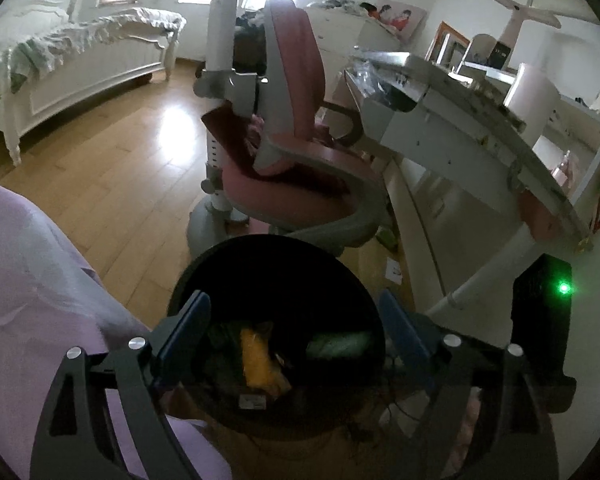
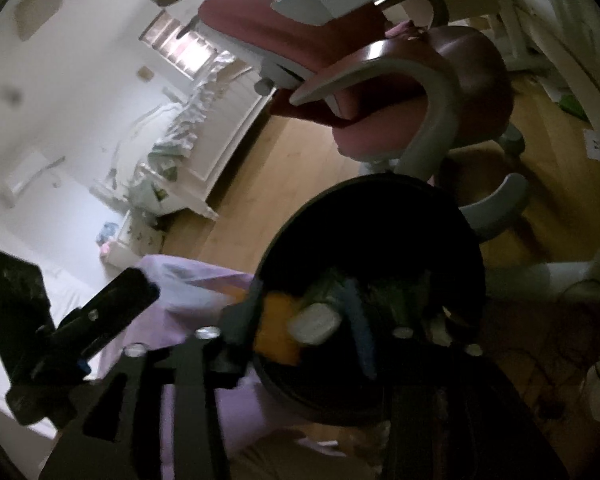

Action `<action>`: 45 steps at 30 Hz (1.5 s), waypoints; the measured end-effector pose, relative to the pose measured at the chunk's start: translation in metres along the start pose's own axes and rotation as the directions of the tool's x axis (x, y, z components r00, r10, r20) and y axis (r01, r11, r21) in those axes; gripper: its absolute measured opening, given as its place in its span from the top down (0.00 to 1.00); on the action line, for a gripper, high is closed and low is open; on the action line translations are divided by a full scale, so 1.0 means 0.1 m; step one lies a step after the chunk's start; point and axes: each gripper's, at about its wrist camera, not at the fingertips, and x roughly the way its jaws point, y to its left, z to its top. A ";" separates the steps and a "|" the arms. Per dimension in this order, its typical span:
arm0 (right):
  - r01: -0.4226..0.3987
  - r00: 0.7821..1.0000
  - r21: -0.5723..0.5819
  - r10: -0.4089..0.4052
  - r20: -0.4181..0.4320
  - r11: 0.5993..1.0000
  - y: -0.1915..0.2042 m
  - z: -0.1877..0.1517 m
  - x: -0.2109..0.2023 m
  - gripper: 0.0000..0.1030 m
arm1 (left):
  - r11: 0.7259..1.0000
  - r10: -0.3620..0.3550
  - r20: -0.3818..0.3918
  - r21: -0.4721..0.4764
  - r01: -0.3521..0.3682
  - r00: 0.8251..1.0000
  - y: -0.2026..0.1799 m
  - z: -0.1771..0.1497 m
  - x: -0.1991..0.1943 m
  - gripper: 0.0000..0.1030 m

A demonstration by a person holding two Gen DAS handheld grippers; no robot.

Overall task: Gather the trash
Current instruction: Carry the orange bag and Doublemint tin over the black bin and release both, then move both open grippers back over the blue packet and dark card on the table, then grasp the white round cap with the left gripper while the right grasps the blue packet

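So the room first: wooden floor [image 1: 112,168], a white bed [image 1: 80,68] with ruffled bedding against the far wall, and a pale surface [image 1: 472,120] cluttered with stuff on the right side. A pink chair [image 1: 292,128] with grey arms sits pushed up next to that surface.

Right in front of the chair is a round black trash bin [image 1: 276,276], and both claws hang over its mouth. A lilac cloth [image 1: 40,300] lies just beside the bin on its left.

Inside the bin there's already a heap of trash: an orange wrapper [image 1: 258,356], something pale green [image 1: 340,344] next to it, and some darker bits I can't make out.

The left claw [image 1: 296,332] is spread wide, blue pads on either side of the bin opening with nothing between them, so it's let go.

The right claw [image 2: 308,328] is the murkier one. From its own camera the picture is dim and blurry. A small white, rounded piece [image 2: 315,323] sits between its fingers above the bin, next to the orange wrapper. The right finger's blue pad looks like it touches the piece, but whether it's actually squeezed or hanging loose, I honestly can't tell.
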 end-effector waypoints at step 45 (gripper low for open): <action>-0.271 0.909 -0.784 -0.120 -0.400 0.559 4.62 -1.33 2.98 0.27 | 0.687 0.661 -0.091 -0.326 -0.650 0.745 4.29 -0.24 -2.08 0.34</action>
